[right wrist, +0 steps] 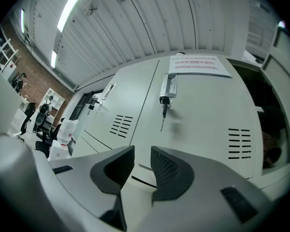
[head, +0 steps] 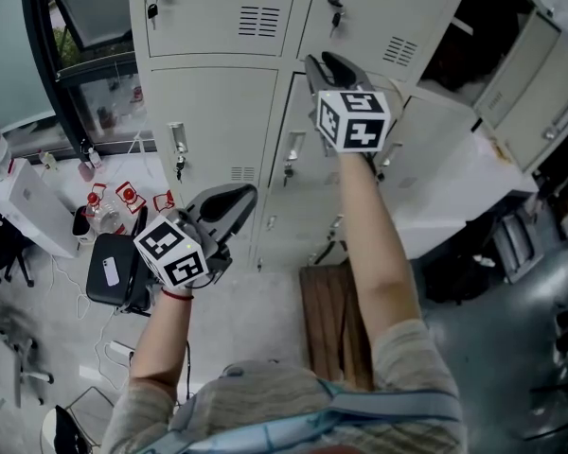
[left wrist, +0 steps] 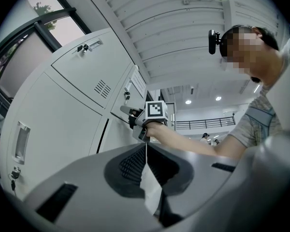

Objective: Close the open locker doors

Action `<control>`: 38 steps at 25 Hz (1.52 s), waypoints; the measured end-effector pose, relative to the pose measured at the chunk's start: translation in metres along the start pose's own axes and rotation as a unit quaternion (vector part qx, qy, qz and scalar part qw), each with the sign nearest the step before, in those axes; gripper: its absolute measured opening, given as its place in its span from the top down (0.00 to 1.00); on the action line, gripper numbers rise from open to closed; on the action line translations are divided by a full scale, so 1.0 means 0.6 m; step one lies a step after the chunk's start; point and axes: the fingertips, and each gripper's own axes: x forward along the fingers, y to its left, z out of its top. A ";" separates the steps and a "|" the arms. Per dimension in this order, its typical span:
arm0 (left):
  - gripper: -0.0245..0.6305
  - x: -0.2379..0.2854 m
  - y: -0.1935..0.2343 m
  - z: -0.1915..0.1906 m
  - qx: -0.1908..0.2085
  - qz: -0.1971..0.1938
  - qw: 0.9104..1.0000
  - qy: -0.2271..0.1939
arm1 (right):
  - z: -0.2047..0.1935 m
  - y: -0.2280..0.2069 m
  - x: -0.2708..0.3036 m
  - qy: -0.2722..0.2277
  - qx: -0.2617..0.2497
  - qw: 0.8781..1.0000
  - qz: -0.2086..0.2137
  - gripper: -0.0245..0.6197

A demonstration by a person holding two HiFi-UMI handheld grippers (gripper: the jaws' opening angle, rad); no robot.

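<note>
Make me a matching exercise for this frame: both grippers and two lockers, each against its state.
1 left gripper
2 right gripper
3 locker door with the paper notice
4 far-right locker

a open, dark inside
b jaws together, empty
c jaws slightly apart, empty
d shut, key in lock

Pairs: 1-b, 2-c, 3-d, 4-a

Open locker doors (head: 525, 93) jut into the room at the right, blocking passage there. A wooden bench (head: 333, 324) stands just before the closed lockers (head: 222, 112); the floor (head: 260, 315) to its left lies free.
</note>
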 end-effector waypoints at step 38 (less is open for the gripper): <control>0.96 -0.004 -0.134 -0.100 -0.016 -0.061 0.997 0.044 | -0.135 0.132 -0.450 -0.012 0.074 0.997 0.017 0.80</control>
